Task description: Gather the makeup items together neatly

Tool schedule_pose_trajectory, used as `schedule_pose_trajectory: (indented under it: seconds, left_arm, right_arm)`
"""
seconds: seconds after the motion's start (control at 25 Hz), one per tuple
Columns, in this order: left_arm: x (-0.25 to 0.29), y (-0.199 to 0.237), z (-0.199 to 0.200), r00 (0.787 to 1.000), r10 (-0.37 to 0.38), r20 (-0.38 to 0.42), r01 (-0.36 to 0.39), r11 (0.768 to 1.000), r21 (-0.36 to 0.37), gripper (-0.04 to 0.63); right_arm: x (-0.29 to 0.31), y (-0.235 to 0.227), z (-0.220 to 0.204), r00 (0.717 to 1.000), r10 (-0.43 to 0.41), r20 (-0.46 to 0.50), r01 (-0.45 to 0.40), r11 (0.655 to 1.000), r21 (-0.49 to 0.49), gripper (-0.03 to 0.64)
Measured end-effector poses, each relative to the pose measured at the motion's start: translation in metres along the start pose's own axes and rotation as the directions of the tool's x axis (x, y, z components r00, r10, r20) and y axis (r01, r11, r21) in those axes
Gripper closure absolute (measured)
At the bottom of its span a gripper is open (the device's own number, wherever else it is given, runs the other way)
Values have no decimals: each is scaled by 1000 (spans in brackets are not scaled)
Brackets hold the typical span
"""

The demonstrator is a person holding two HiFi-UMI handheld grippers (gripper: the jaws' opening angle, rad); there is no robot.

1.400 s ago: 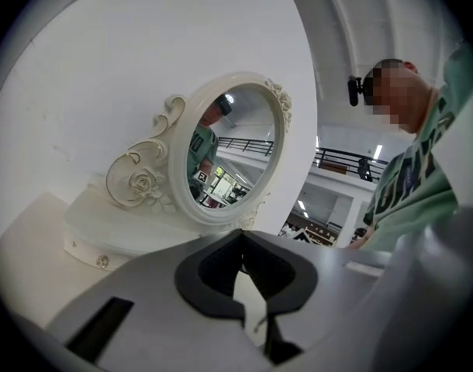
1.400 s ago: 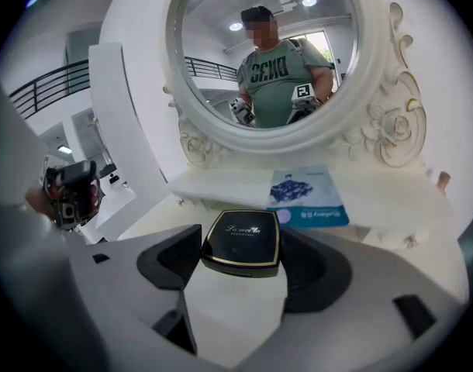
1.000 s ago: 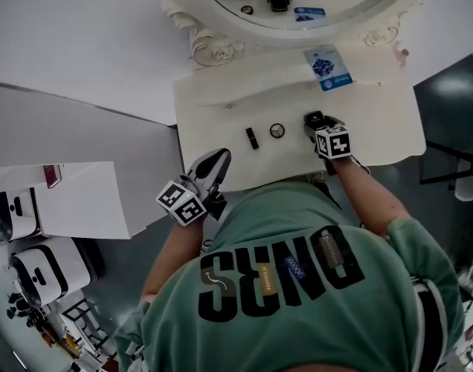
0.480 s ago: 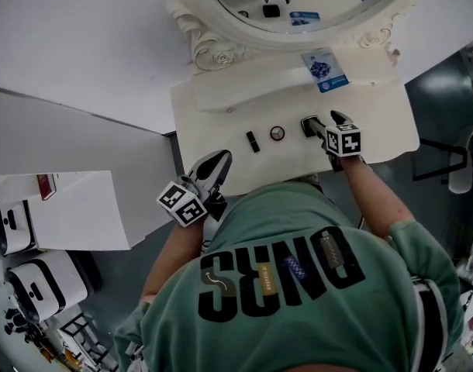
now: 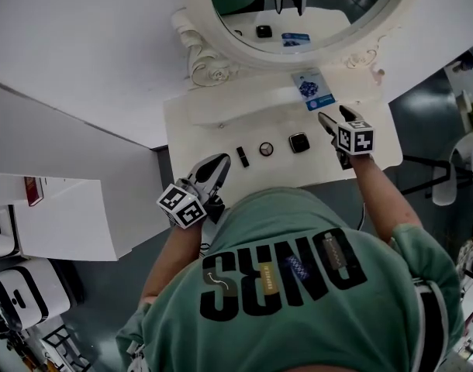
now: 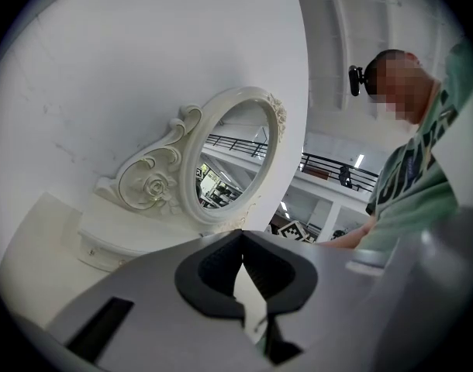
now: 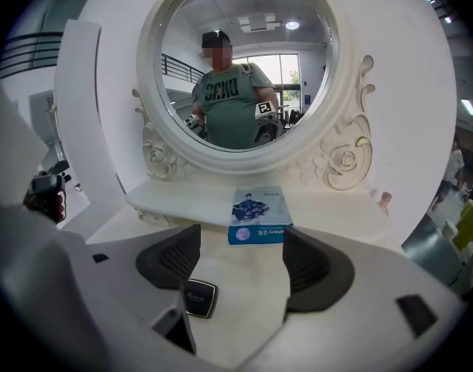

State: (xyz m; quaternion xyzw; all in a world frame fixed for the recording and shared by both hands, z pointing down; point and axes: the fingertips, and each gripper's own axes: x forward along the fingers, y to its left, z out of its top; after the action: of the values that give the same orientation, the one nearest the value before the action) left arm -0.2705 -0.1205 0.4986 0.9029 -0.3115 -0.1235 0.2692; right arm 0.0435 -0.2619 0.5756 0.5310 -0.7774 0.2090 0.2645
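Three small makeup items lie in a row on the white dressing table (image 5: 370, 155): a black lipstick tube (image 5: 242, 156), a round compact (image 5: 266, 149) and a square black compact (image 5: 299, 142), which also shows low in the right gripper view (image 7: 199, 297). A blue box (image 5: 313, 90) (image 7: 259, 215) rests on the shelf under the mirror. My right gripper (image 5: 335, 120) (image 7: 240, 266) hangs open and empty above the table, right of the square compact and pointing at the blue box. My left gripper (image 5: 213, 169) (image 6: 243, 266) is shut on nothing, off the table's front left edge.
A large oval mirror (image 5: 314, 6) in an ornate white frame (image 7: 341, 157) stands at the back of the table against a white wall. White cases (image 5: 23, 289) sit on the floor at the left, and a dark floor lies beyond the table's right edge.
My right gripper has lifted off the square black compact and drawn to the right of it; the compact stays on the table. The left gripper has held its place.
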Motion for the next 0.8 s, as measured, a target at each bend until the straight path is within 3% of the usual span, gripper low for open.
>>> schedule_pose_trajectory:
  seconds: [0.28, 0.4, 0.48, 0.64, 0.8]
  left_arm:
    - [51, -7, -9, 997, 60, -39, -58, 996, 61, 586]
    - [105, -16, -16, 991, 83, -105, -67, 986, 153, 584]
    - [153, -20, -25, 980, 104, -170, -63, 971, 229, 532]
    - [251, -16, -50, 935, 174, -308, -52, 929, 365, 429]
    - [337, 9, -82, 858, 268, -438, -18, 868, 497, 356]
  right_arm:
    - [-14, -30, -6, 997, 74, -14, -74, 996, -41, 295]
    - [-19, -57, -6, 992, 129, 3, -129, 990, -58, 295]
    - [-24, -77, -7, 984, 176, 8, -174, 981, -86, 295]
    - [-32, -122, -19, 963, 270, -8, -269, 955, -124, 295]
    - [-53, -184, -36, 946, 324, -14, -324, 943, -81, 295]
